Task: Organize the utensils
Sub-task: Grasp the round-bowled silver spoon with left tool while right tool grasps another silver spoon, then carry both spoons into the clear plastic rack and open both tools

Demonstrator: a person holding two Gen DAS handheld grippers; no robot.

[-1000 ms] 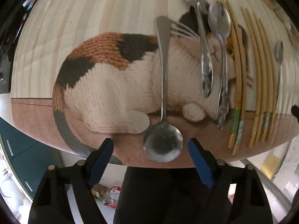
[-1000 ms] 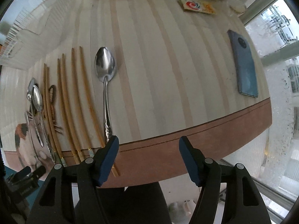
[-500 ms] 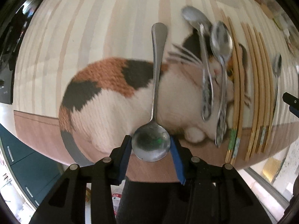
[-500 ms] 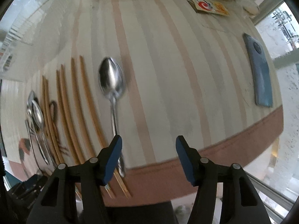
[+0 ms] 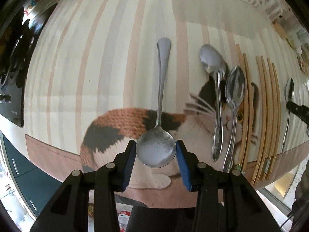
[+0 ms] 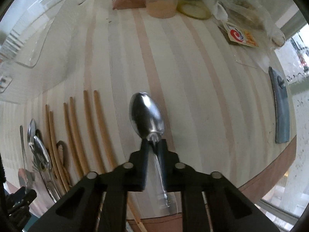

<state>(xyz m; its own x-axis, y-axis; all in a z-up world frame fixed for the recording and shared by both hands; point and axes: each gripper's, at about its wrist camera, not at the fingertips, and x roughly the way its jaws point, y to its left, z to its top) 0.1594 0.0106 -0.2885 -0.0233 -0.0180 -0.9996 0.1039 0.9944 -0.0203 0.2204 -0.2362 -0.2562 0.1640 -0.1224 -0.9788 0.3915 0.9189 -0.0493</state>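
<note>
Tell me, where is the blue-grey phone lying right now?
In the right wrist view the phone lies flat near the far right edge of the striped tablecloth, beside the window, well to the right of the spoon that the right gripper holds.

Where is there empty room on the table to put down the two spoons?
Free: the striped cloth between the chopsticks and the phone, and the stripes left of the round spoon. Crowded: the two spoons beside the chopsticks, and the jars at the far edge.
</note>
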